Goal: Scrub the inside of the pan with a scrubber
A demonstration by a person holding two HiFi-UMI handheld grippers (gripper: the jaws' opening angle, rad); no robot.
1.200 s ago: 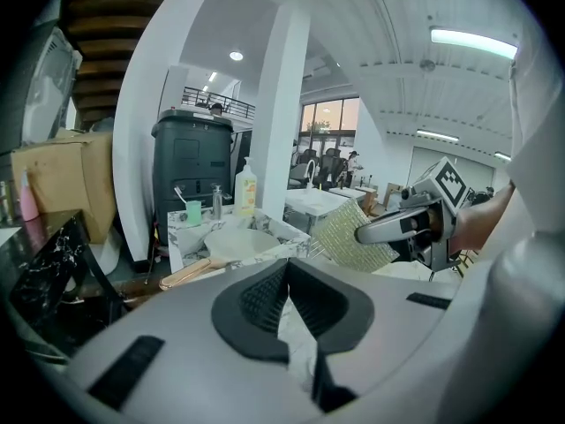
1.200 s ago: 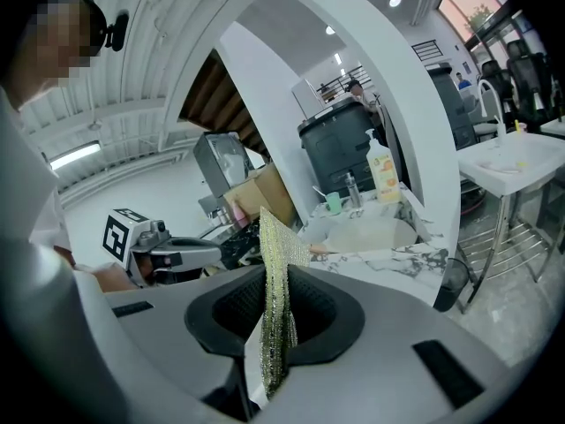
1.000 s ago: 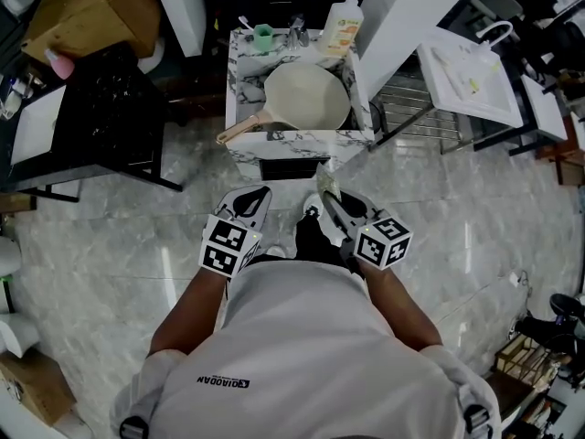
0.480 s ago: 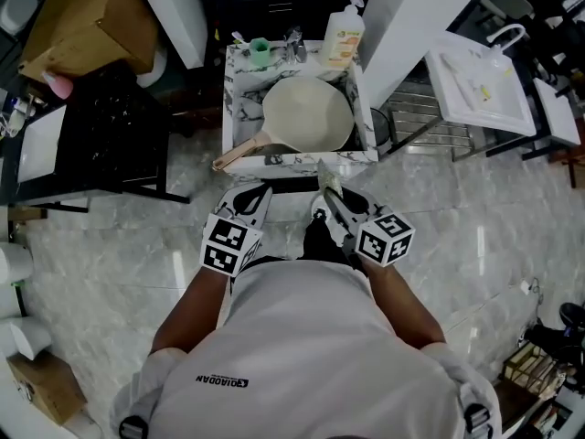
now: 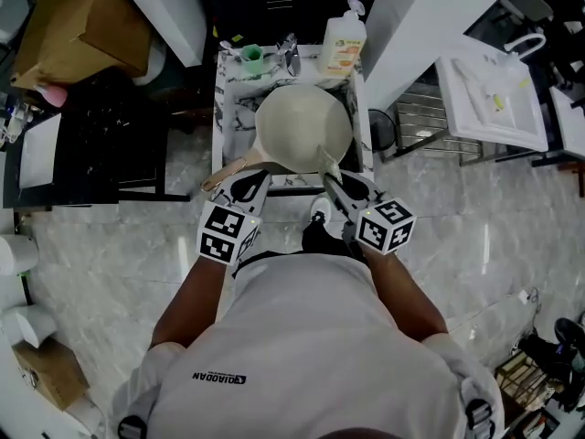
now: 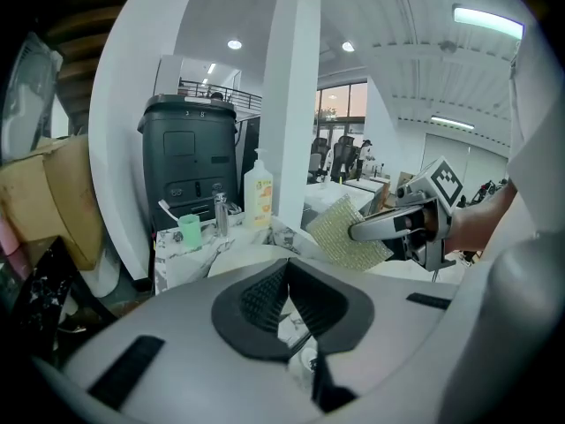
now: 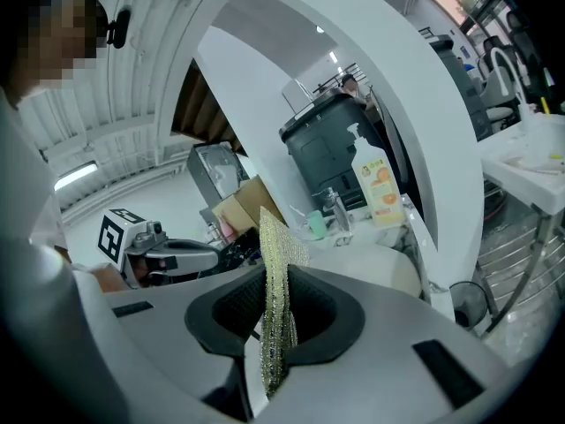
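1. Right gripper (image 7: 275, 316) pinched tight on a gold mesh scrubber (image 7: 277, 263), the sheet standing on edge between the pads and poking up past the tips.
2. Left gripper (image 6: 284, 294) fully closed, ribbed pads meeting, nothing caught between them.
3. Both held side by side close in front of the person (image 5: 311, 337), apart from each other, tips aimed forward at a marble-patterned sink stand (image 5: 222, 108).
4. Cream pan (image 5: 303, 126) resting in that stand, directly ahead of both tools, open side up, inside apparently bare. Soap bottle (image 5: 342, 35), green cup (image 5: 251, 55) and tap (image 5: 290, 55) ranged along the far edge behind it.
5. Pale handle (image 5: 228, 165) angled back and toward the person's left, its end close to the left gripper's tips and, judging by the head view, not touching them.
6. Scrubber's upper corner poised near the pan's near rim on the right side, with no contact evident and none of the mesh inside the bowl.
7. By all appearances, scrubbing not yet begun. Likely next: a short push forward and down from the right hand to bring the mesh flat against the pan's floor. Left side better placed for steadying the handle, though only after opening its jaws.
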